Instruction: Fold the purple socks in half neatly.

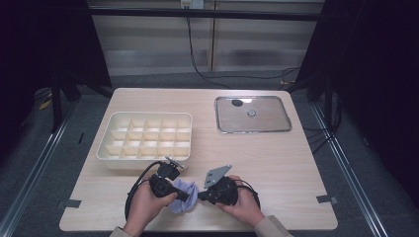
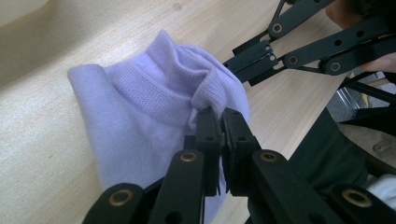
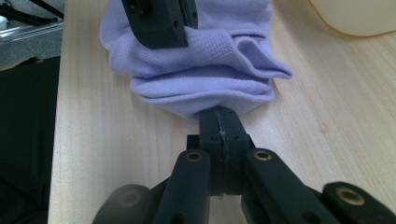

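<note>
Near the table's front edge, both grippers (image 1: 174, 190) (image 1: 203, 194) meet tip to tip, jaws clamped on lilac cloth (image 1: 185, 196)

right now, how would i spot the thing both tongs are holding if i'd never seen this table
Start at the wooden table and go to its near edge, in front of the white divided tray. There, pinched between the left tongs and the right tongs, lies a bunched lilac sock with a ribbed cuff: the one soft, coloured thing beside hard tray and metal pan.

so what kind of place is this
Probably a lab or recording workspace, not a home: a bare wooden table ringed by dark curtains, cables trailing over the floor, and hand-held grippers pinching a purple sock.
</note>
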Available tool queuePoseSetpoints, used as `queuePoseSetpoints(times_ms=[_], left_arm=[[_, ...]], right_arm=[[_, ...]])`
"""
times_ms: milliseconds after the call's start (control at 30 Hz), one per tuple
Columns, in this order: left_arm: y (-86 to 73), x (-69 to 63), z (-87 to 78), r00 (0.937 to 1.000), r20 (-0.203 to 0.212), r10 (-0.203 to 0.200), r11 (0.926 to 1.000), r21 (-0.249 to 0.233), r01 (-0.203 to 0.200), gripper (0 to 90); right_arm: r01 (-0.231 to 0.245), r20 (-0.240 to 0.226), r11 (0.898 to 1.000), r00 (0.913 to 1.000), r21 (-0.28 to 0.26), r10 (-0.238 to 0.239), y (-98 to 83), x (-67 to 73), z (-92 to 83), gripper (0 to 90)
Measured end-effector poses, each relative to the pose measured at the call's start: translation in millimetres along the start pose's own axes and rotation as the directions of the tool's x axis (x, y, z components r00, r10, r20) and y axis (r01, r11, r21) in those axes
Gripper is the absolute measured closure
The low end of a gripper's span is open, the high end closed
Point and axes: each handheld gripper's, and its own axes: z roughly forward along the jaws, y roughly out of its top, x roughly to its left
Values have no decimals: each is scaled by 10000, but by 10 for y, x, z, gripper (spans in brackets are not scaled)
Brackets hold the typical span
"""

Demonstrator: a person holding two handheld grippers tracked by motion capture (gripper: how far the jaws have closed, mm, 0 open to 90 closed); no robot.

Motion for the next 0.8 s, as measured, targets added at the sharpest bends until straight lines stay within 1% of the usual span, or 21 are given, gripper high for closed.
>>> queuePoseSetpoints(times_ms=[33, 133, 267, 367, 433, 533, 633, 733, 767, 800], left_arm=[[0, 3, 2, 10000, -7, 62, 10000, 39, -62, 860], [-2, -3, 20, 10000, 16, 1, 10000, 59, -1, 856], [-1, -4, 24, 10000, 66, 33, 9999, 95, -33, 849], [0, -6, 23, 10000, 71, 22, 10000, 74, -23, 847], [-1, -9, 23, 10000, 54, 19, 10000, 58, -20, 843], [-2, -10, 24, 10000, 57, 21, 10000, 80, -22, 838], [-1, -14, 28, 10000, 63, 5, 10000, 81, -6, 838], [3, -13, 28, 10000, 36, 71, 9999, 156, -72, 836], [3, -14, 29, 10000, 29, 66, 9998, 168, -67, 833], [1, -22, 42, 10000, 74, -39, 10000, 70, 39, 826]], right_arm=[[-118, -4, 9999, 9999, 53, 119, -1, 9, -3, 900], [-8, 0, 10000, 10000, 12, 8, 0, 2, 0, 900], [-83, -3, 10000, 10000, 40, 83, 0, 7, -2, 900], [15, -2, 10000, 10000, -8, -15, 0, 0, 1, 900], [-83, -5, 10000, 10000, 43, 83, 0, 7, -2, 900], [-1, -6, 10000, 10000, -1, 1, 0, 0, 1, 900], [-2, -5, 10000, 10000, -3, 2, 0, 0, 1, 900], [-14, -8, 10000, 10000, -4, 14, 0, 1, 1, 900], [29, 14, 10000, 10000, 1, -29, 1, -3, 0, 900], [-40, -21, 10000, 10000, -7, 40, 0, 1, 1, 900]])
